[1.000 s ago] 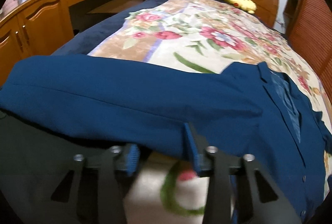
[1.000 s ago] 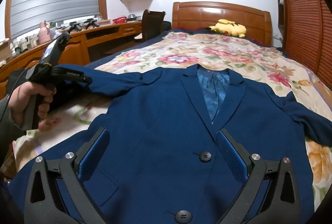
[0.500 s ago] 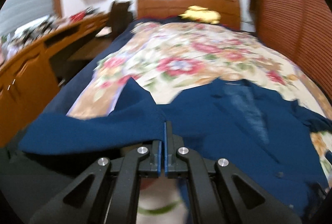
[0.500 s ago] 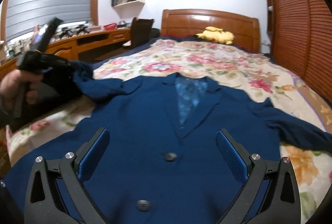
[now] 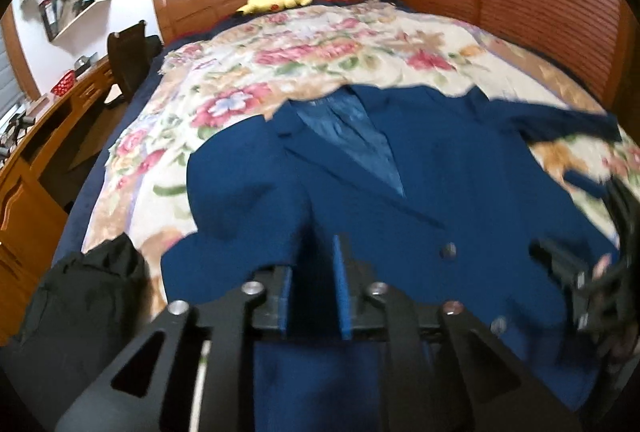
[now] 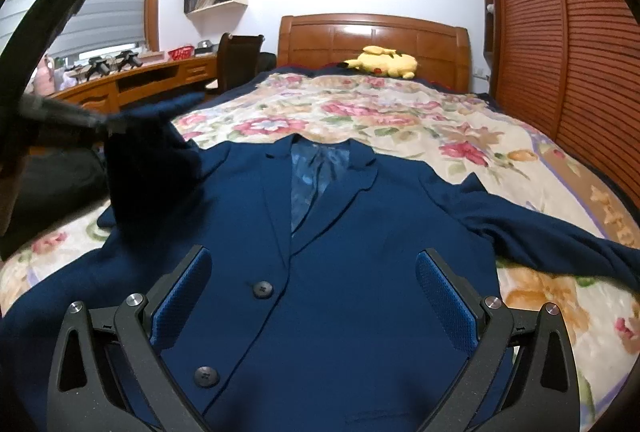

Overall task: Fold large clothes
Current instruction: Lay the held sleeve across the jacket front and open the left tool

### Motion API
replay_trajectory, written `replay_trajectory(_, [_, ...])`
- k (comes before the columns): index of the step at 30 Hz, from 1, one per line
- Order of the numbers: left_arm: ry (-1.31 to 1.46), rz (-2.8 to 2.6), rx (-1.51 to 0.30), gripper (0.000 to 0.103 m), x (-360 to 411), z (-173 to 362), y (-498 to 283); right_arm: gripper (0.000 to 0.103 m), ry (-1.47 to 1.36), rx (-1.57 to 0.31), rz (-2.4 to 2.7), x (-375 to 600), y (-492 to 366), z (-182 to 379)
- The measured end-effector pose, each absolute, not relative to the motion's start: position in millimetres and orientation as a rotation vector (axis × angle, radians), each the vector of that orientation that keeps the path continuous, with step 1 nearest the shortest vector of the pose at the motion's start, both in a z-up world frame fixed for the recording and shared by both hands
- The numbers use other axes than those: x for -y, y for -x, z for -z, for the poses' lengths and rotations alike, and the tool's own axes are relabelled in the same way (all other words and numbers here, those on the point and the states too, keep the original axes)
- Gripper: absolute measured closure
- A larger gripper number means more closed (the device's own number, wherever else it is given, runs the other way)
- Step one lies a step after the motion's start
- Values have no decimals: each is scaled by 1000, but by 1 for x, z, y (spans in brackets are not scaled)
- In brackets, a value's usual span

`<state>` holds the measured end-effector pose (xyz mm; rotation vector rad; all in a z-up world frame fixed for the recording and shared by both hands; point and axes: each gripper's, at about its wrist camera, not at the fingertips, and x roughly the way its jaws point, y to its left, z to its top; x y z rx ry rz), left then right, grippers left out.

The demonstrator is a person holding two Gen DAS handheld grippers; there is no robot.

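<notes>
The left gripper [image 5: 314,292], jaws opening around the navy wool blazer's [image 6: 340,252] sleeve [image 6: 152,167], hovered left; the spread right gripper [image 6: 312,296] hung empty over its near front.

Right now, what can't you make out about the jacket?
Left gripper: jaws opening; motion blur in both views hides whether the raised sleeve lies between them.
Jacket hem: cut off by the bottom edge and right gripper, right wrist view.
Other sleeve: cuff runs off the right edge, right wrist view.

Jacket [image 6: 340,272] spread on bed [image 6: 400,119], plush toy [image 6: 380,61] by headboard, desk [image 6: 132,87] left, perhaps clothing [image 5: 88,296] beside jacket
</notes>
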<state>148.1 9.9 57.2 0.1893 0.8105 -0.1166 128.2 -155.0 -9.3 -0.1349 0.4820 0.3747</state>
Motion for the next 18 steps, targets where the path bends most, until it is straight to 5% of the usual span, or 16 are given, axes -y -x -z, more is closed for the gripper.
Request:
replay_trajectory(8, [-150,174,-765,49,-31,-61,-98,0,148,-484,-391,147,-125,12])
replay_trajectory(18, [-84,47,-778,48,-86,-33,-113,0,170,-484,-427,133,-121,13])
